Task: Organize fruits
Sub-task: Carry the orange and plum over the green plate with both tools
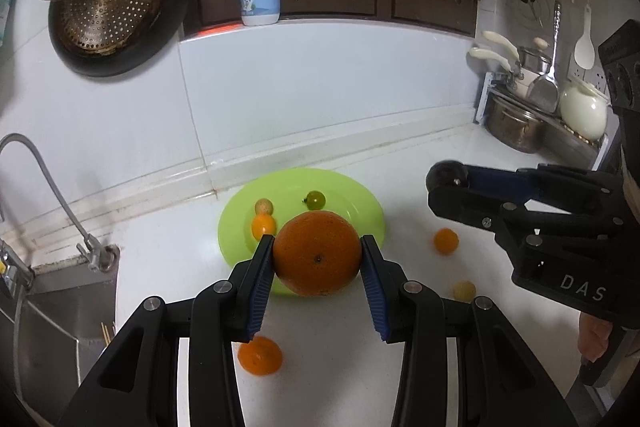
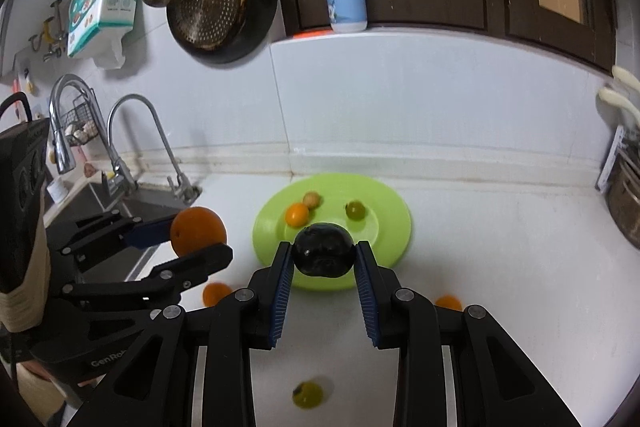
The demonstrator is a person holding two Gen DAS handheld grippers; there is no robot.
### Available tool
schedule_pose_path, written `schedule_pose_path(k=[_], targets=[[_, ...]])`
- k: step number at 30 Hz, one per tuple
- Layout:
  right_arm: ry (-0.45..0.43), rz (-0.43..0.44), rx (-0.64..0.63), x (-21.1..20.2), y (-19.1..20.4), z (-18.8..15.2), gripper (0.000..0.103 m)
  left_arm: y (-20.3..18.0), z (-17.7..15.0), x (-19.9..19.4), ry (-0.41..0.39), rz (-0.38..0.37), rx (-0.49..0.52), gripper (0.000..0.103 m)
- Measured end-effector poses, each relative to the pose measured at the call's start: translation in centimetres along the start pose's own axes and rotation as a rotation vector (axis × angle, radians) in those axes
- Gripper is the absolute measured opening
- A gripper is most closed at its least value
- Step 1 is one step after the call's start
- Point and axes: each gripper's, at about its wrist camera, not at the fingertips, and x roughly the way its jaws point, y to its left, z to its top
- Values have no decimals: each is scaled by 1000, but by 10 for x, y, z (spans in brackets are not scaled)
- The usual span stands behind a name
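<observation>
The left gripper (image 1: 317, 254) clamps a large orange (image 1: 317, 253) above the near rim of the green plate (image 1: 360, 195); the right gripper (image 2: 323, 255) grips a dark fruit (image 2: 323, 250), hiding the near rim there. Bare counter (image 1: 400, 163) lies right.

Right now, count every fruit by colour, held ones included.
Orange fruits: 4
Green fruits: 2
Pale yellow fruits: 2
Black fruit: 1
Total: 9

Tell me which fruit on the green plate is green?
The green tomato, alone on the plate's right side. The other two, an orange one and a tan one, sit together left.
</observation>
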Motion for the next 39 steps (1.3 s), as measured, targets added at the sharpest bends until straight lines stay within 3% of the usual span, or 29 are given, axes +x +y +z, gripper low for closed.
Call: schedule_pose_path(k=[11, 24, 39], targets=[[-17, -14, -15, 25, -10, 38, 32, 16, 35, 27, 10, 7, -3, 42], [76, -43, -19, 83, -32, 65, 32, 36, 66, 80, 72, 8, -23, 42], [218, -54, 15, 160, -60, 73, 32, 53, 78, 161, 200, -15, -20, 41]])
